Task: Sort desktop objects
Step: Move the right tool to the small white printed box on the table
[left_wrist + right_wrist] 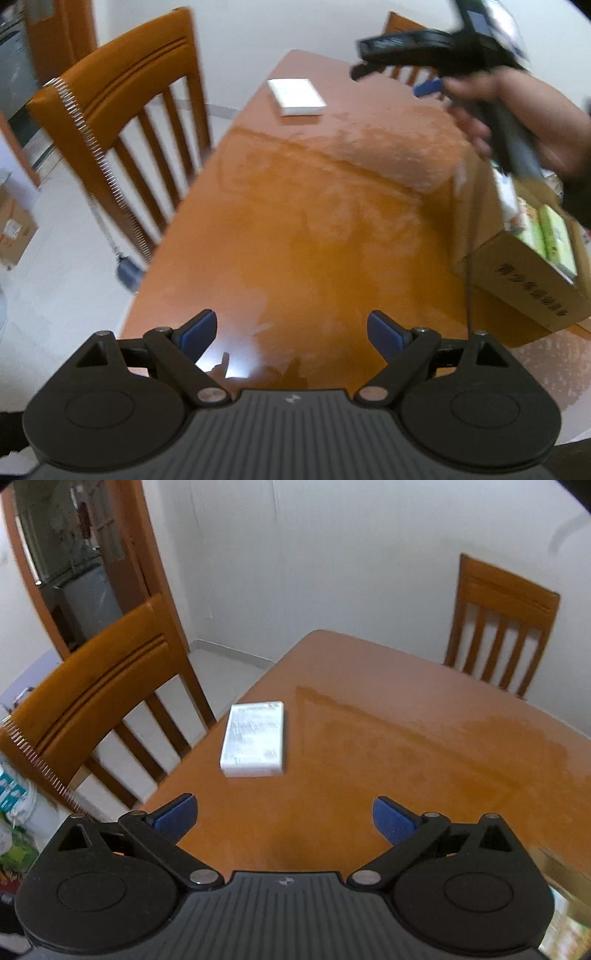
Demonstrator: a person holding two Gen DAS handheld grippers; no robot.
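Only one loose item shows on the tabletop (pixel 369 738): a flat white box (pixel 255 738), lying at about eleven o'clock ahead of the right gripper (pixel 284 818) and near the tabletop's left edge, beside a wooden chair (pixel 96 686). The right gripper's jaws stand wide apart and hold nothing. The left gripper (pixel 291 334) hovers low over bare wood, its jaws equally spread and empty. In the left wrist view a cardboard carton (pixel 524 280) sits at three o'clock, with green packets inside it. The step in hand looks like the approach to the white box. Next, the right gripper probably needs to advance, straddle the box across its narrow width, close, then carry it to the carton.
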